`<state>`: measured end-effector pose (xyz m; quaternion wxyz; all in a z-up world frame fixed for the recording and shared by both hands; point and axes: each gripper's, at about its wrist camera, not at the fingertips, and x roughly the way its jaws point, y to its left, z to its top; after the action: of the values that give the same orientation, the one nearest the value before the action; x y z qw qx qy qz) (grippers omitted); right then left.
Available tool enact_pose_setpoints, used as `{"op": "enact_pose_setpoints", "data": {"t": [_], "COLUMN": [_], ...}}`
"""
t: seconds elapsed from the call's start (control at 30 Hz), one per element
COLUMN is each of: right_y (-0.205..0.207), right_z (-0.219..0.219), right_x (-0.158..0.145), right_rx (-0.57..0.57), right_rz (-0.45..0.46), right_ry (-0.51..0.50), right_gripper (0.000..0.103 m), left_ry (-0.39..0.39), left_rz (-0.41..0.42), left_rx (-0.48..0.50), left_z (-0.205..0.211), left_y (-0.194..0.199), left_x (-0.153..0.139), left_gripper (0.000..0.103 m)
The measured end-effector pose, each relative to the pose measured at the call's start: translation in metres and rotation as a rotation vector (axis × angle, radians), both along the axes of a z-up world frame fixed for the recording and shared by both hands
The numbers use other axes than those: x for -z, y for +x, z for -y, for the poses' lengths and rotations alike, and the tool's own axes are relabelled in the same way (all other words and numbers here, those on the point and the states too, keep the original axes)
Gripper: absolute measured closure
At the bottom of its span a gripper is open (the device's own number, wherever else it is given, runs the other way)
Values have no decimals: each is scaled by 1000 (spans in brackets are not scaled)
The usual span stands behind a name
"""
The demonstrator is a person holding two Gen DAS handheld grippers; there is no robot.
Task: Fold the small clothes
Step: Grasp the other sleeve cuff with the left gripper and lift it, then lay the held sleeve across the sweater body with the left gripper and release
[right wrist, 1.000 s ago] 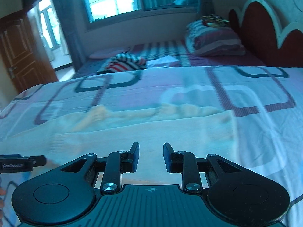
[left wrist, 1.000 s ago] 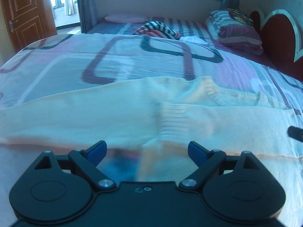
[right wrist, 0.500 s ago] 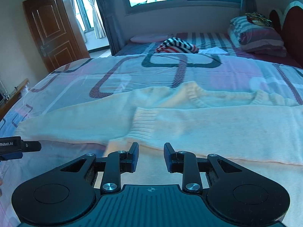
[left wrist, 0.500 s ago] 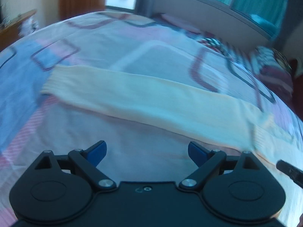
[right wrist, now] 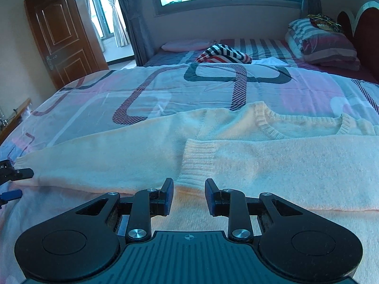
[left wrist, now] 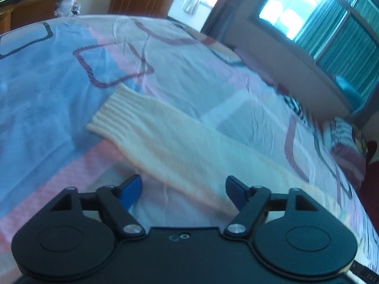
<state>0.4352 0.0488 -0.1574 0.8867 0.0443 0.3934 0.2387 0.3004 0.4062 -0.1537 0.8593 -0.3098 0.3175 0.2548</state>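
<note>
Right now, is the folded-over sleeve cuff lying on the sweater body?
Touching. Right wrist view: the folded sleeve's ribbed cuff lies flat on the cream sweater, no gap beneath it.

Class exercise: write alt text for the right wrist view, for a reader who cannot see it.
A cream knit sweater lies flat on a patterned bedspread, one sleeve already folded across its body. The right gripper, open and empty, hovers over the folded cuff; a striped garment and pillow lie beyond.

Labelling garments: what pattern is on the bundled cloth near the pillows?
Navy, white and red stripes on the bundled cloth; clearest in the right wrist view.
</note>
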Motion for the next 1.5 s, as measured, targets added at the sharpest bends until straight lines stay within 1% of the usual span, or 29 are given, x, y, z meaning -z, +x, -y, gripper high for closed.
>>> {"op": "enact_pose_setpoints", "data": {"t": [0.07, 0.1, 0.13, 0.17, 0.23, 0.27, 0.33, 0.4, 0.43, 0.5, 0.57, 0.63, 0.67, 0.73, 0.77, 0.8, 0.87, 0.93, 1.07, 1.23, 1.3, 1.37, 1.4, 1.43, 1.5], "right_y": [5, 8, 10, 13, 18, 20, 22, 23, 24, 23, 24, 25, 24, 21, 23, 25, 25, 23, 16, 1, -2, -6, -7, -9, -12], "right_z": [0, 1, 2, 2, 3, 4, 4, 4, 2, 0, 1, 6, 6, 3, 4, 9, 24, 38, 70, 122, 142, 164, 172, 180, 192], "right_x": [2, 2, 3, 5, 9, 11, 14, 17, 21, 26, 23, 19, 22, 25, 22, 18, 12, 7, -1, -7, -7, -6, -6, -5, -4], "right_rx": [14, 21, 27, 34, 45, 49, 56, 58, 53, 47, 51, 71, 71, 42, 46, 62, 102, 119, 143, 214, 245, 280, 290, 297, 295], "right_rz": [4, 4, 4, 1, -8, -12, -12, -10, -12, 17, 2, -15, -21, 5, -12, -33, -45, -54, -76, -68, -73, -79, -84, -89, -98], "right_ry": [-2, -2, -2, -3, -9, -11, -16, -33, -51, -64, -65, -26, -32, -67, -61, -25, 52, 92, 121, 126, 127, 137, 139, 139, 145], "right_gripper": [74, 74, 74, 74, 74, 74, 74, 74, 74, 74, 74, 74, 74, 74, 74, 74, 74, 74, 74, 74, 74, 74, 74, 74, 74], "left_ry": [12, 16, 20, 24, 30, 31, 23, 19, 29, 49, 76, 108, 122, 148, 159, 169, 178, 174, 173, 166, 154, 145, 143, 143, 135], "left_rz": [20, 30, 38, 44, 46, 45, 48, 56, 55, 66, 94, 120, 131, 150, 160, 168, 177, 188, 207, 219, 212, 177, 148, 115, 42], "left_rx": [-14, -26, -39, -53, -80, -90, -111, -121, -118, -100, -71, -23, 2, 59, 91, 129, 210, 293, 448, 624, 688, 755, 786, 809, 848], "left_z": [-4, -6, -8, -9, -14, -15, -21, -23, -21, -16, -8, 2, 8, 25, 36, 48, 74, 103, 165, 240, 267, 294, 306, 315, 326], "left_y": [3, 5, 6, 7, 9, 10, 10, 9, 11, 12, 15, 19, 22, 30, 35, 40, 53, 66, 89, 113, 121, 127, 130, 131, 132], "left_x": [2, 3, 3, 4, 6, 6, 7, 7, 5, -2, -14, -29, -36, -50, -56, -61, -66, -69, -66, -54, -44, -33, -25, -17, -2], "left_gripper": [35, 41, 48, 53, 72, 78, 97, 100, 100, 101, 101, 101, 101, 101, 101, 101, 101, 101, 101, 101, 101, 100, 94, 81, 73]}}
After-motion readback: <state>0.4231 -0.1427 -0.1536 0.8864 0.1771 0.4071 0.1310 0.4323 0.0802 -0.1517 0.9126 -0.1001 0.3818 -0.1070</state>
